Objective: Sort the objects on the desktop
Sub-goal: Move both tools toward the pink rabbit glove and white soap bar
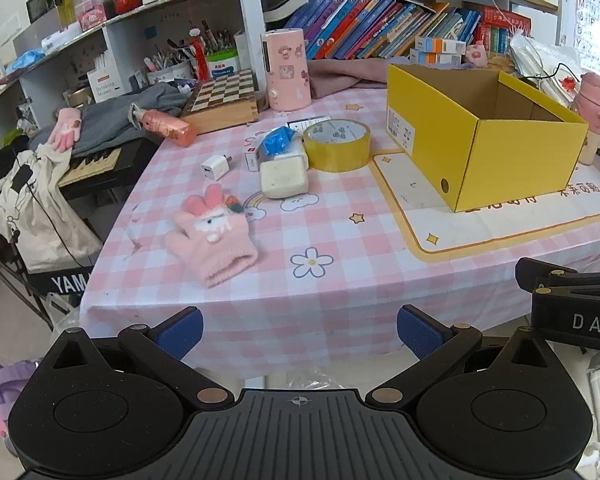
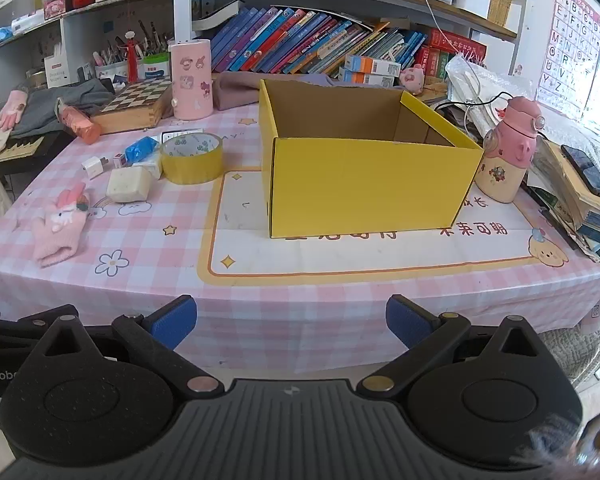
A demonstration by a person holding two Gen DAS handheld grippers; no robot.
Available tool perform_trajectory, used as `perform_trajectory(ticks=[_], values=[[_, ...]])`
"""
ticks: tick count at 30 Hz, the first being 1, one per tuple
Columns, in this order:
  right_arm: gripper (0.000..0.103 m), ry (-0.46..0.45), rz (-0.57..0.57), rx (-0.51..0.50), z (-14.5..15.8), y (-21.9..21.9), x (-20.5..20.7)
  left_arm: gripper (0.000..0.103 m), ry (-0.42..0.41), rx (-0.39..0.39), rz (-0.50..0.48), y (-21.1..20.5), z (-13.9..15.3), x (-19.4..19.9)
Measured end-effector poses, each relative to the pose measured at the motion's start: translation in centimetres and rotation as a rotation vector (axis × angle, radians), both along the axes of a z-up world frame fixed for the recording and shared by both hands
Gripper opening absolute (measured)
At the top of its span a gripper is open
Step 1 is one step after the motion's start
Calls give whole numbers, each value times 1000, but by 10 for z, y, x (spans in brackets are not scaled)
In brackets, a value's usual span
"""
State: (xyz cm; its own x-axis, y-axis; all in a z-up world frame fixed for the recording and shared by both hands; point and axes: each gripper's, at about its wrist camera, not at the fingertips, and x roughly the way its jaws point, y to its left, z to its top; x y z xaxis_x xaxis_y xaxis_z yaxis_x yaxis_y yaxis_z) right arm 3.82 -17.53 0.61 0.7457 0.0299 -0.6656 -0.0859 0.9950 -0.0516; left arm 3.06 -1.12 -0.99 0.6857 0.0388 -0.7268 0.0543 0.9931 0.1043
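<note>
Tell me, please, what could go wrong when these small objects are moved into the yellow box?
1. The pink glove lies near the table's edge and is soft; a grasp there might push it off.
2. The power adapter, the blue packet and the tape roll sit packed together, so open jaws may knock a neighbour.
3. The pink bottle stands close beside the yellow box and could tip.

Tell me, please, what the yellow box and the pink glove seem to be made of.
Yellow box: likely cardboard, smooth yellow outside; the inner walls are plain brown and the corners show folded flaps.
Pink glove: likely knitted yarn, soft and fuzzy; the cuff shows ribbing.
</note>
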Motion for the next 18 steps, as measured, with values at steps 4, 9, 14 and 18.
perform_trajectory(ticks=[4, 9, 14, 18], values=[[102, 0, 1, 0, 0, 0, 0, 103, -1, 0, 1, 0, 0, 0], [102, 0, 1, 0, 0, 1, 1, 103, -1, 0, 1, 0, 0, 0], [102, 1, 0, 0, 0, 0, 1, 103, 0, 0, 0, 0, 0, 2], [102, 0, -1, 0, 0, 1, 1, 103, 3, -3, -3, 1, 0, 3]])
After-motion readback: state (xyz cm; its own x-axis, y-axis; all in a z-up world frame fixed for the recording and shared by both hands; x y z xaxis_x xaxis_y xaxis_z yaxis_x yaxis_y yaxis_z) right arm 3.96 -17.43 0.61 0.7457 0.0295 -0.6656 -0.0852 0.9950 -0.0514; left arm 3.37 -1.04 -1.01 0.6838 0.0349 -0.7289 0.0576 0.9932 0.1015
